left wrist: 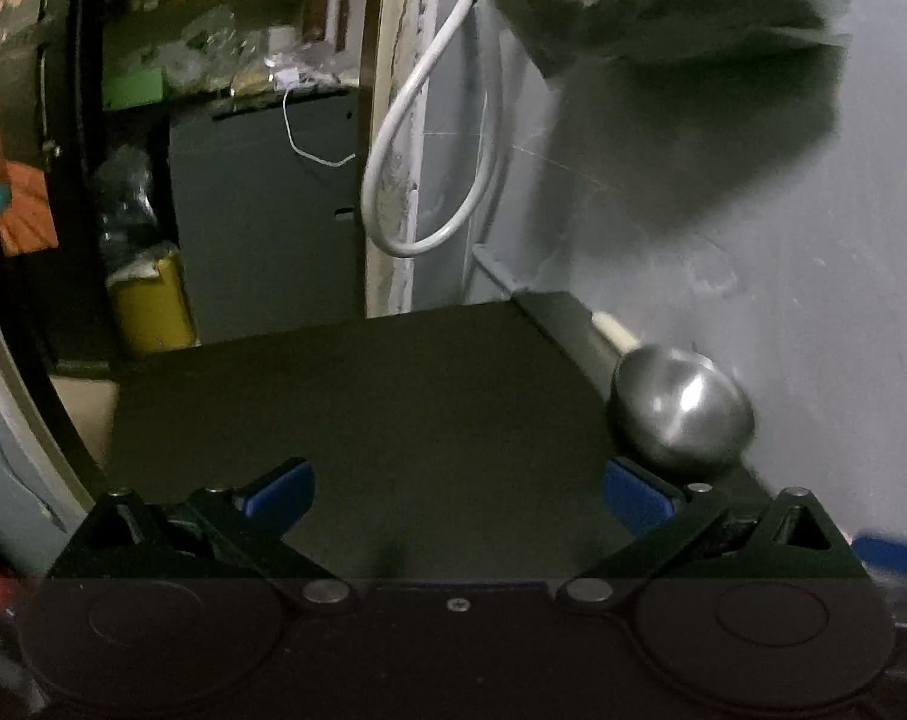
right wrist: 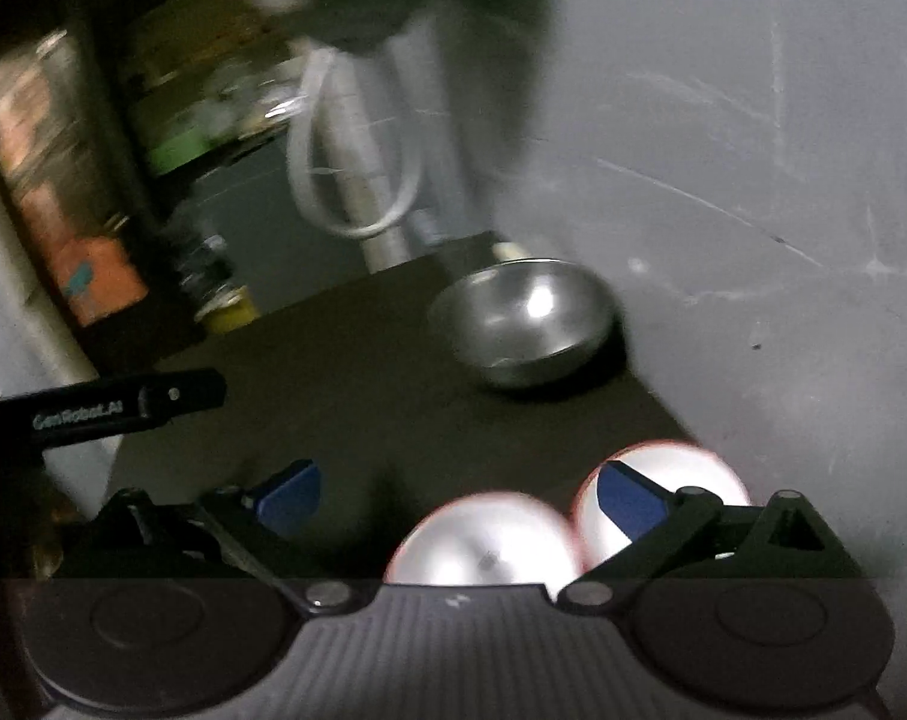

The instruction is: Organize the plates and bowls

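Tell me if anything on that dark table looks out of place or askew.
The steel bowl sits tipped, its rim slanted rather than level, against the grey wall at the dark table's far edge. Two white red-rimmed dishes lie side by side near the open right gripper. Nothing looks spilled or broken.

- I see a dark table (right wrist: 333,372) standing against a grey wall.
- A steel bowl (right wrist: 522,324) sits on it at one o'clock.
- Two white, red-rimmed plates (right wrist: 483,546) lie at five o'clock.
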Tool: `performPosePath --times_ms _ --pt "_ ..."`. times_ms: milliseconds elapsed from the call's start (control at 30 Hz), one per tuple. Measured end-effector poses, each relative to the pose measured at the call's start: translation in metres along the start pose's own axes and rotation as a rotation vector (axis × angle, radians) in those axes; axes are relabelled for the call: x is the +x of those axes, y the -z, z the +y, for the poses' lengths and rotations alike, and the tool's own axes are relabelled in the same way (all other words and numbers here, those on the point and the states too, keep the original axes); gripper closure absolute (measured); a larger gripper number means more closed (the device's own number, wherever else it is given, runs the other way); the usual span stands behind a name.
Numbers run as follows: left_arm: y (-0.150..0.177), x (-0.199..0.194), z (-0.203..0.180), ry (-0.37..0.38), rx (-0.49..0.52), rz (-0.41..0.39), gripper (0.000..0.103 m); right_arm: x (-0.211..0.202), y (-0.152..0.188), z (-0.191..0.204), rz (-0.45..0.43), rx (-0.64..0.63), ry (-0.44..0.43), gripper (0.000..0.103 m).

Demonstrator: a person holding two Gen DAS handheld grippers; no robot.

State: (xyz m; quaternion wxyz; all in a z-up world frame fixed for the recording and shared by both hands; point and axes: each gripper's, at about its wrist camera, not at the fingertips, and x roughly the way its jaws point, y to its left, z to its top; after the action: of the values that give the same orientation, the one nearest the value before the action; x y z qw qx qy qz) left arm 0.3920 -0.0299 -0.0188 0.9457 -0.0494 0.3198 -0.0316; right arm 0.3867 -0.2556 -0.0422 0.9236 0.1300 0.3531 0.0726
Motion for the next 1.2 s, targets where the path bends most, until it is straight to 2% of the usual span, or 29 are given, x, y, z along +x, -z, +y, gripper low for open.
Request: performPosePath --times_ms 200,500,600,800,867,933,1000,1033,1200 --pt "-0.032 0.070 -0.039 0.022 -0.046 0.054 0.001 0.053 -0.023 -0.032 -0.001 0.117 0.010 0.007" --pt "-0.038 0.139 -0.074 0.031 -0.002 0.176 0.002 0.089 -0.026 -0.041 -0.007 0.169 0.017 0.023" --pt "-0.037 0.156 -0.077 0.042 -0.023 0.216 0.010 0.094 -0.027 -0.045 0.000 0.171 0.021 0.027" --pt "-0.034 0.169 -0.080 0.095 -0.019 0.249 0.037 0.099 -0.027 -0.050 0.017 0.183 -0.006 0.032" --pt "-0.033 0.172 -0.083 0.122 0.004 0.266 0.060 0.100 -0.028 -0.051 0.025 0.183 -0.016 0.033" --pt "-0.031 0.173 -0.085 0.137 0.020 0.272 0.064 0.102 -0.029 -0.052 0.034 0.182 -0.037 0.044" --pt "-0.030 0.170 -0.086 0.158 0.030 0.264 0.075 0.102 -0.029 -0.052 0.040 0.180 -0.053 0.051" --pt "-0.030 0.168 -0.087 0.169 0.033 0.260 0.087 0.102 -0.029 -0.052 0.041 0.178 -0.065 0.053" --pt "-0.027 0.142 -0.085 0.159 0.068 0.198 0.086 0.079 -0.026 -0.047 -0.003 0.142 -0.103 0.058"
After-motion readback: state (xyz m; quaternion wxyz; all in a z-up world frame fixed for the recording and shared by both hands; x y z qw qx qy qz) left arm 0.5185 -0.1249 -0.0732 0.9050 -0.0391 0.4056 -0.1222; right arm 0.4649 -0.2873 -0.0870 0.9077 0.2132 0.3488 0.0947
